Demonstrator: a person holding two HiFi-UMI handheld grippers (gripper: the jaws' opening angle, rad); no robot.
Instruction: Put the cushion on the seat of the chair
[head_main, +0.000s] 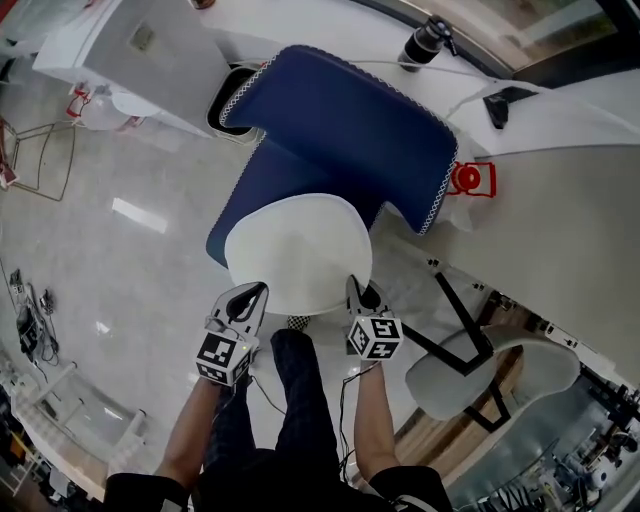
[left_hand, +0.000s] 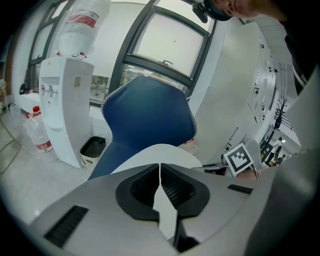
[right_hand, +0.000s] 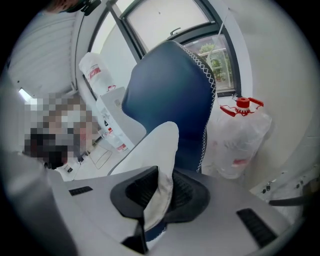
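Note:
A round white cushion (head_main: 300, 250) hangs over the front of the blue chair's seat (head_main: 250, 195), and the blue chair back (head_main: 350, 120) stands behind it. My left gripper (head_main: 247, 302) is shut on the cushion's near left edge. My right gripper (head_main: 357, 296) is shut on its near right edge. In the left gripper view the jaws (left_hand: 160, 172) pinch a thin fold of the cushion (left_hand: 160, 152) in front of the chair (left_hand: 150, 115). In the right gripper view the cushion's edge (right_hand: 162, 150) runs up out of the shut jaws (right_hand: 161, 192), with the chair (right_hand: 170, 85) beyond.
A white water dispenser (head_main: 140, 55) and a small bin (head_main: 232, 100) stand left of the chair. A clear water jug with a red cap (head_main: 470, 180) sits to its right. A grey chair with black legs (head_main: 490, 370) stands at the lower right. The person's legs (head_main: 295, 400) are between my grippers.

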